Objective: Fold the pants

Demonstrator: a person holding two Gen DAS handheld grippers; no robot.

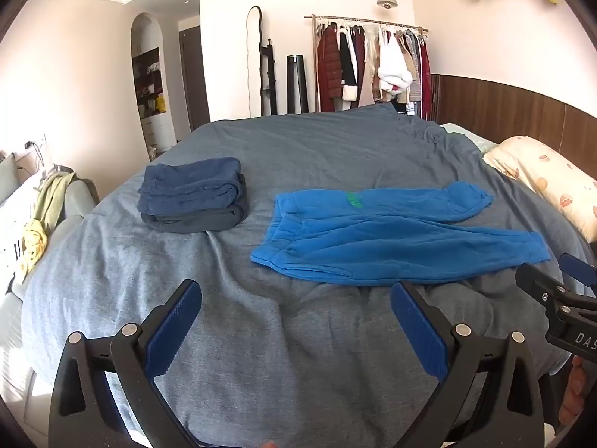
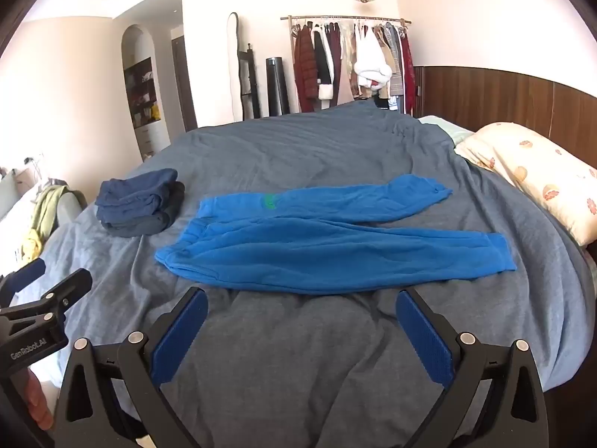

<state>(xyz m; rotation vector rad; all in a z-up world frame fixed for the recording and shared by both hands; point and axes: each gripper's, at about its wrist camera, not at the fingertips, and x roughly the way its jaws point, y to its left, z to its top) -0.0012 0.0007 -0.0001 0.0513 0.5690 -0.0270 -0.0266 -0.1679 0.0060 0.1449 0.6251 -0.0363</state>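
The blue pants [image 2: 298,239] lie spread on the bed, waistband toward the left and both legs running out to the right, the far leg angled away from the near one so the pair forms a narrow V; nothing has been folded yet. The left tool [image 1: 296,321] hangs over the near edge of the quilt [image 1: 261,336] with its fingers spread wide and nothing between them; the right tool [image 2: 302,321] is the same, wide apart and empty, just short of the near leg.

The trouble I would expect comes from the bedding; the quilt is soft and rumpled, with ridges directly under and in front of the pants, so a pinch at the hem or waistband could easily take a fold of quilt along with the fleece and drag it up. The splayed legs are another risk; if one is laid over the other without squaring the cuffs, the fold will probably come out crooked. The stack of folded dark clothes [image 1: 194,196] sits just beside the waistband, near enough that a swinging leg might knock it askew.

A floral pillow [image 2: 537,175] lies at the right against wood panelling; beyond the bed stand a clothes rack [image 2: 350,59], a tall mirror [image 2: 234,63] and an arched shelf niche [image 2: 143,89]; sunlight washes the left side.
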